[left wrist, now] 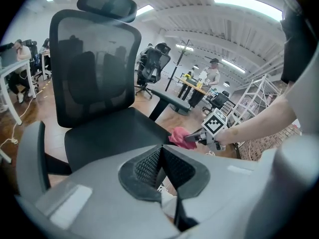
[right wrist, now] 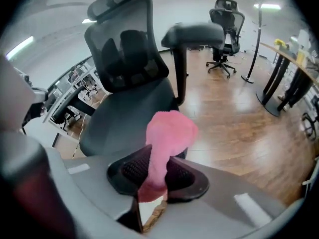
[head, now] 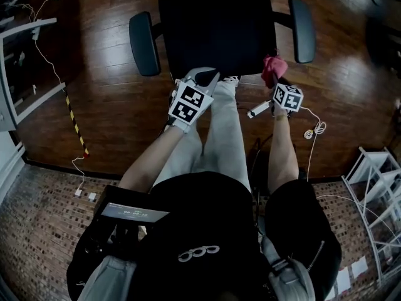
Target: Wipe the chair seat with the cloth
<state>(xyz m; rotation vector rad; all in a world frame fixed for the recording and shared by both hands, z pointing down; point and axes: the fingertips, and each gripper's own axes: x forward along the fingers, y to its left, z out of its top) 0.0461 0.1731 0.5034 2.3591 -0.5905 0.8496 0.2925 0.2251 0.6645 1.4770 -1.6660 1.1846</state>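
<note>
While both forearms reach up-frame from lower centre, the left gripper [head: 205,78] sits mid-frame at the front edge of the chair seat [head: 216,30], jaws pressed together, empty. To its right, the right gripper [head: 274,83] is clamped on the pink cloth [head: 274,66], at the seat's front right corner.

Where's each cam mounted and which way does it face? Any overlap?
Head view: on the person's head, facing down at the chair seat; shows forearms, legs, left claw, right claw.
Left gripper view: rides the left claw, faces across the seat to the backrest; jaws shut, empty.
Right gripper view: rides the right claw, faces seat and backrest; jaws clamp the pink cloth.
Shared: all three show seat and cloth.
</note>
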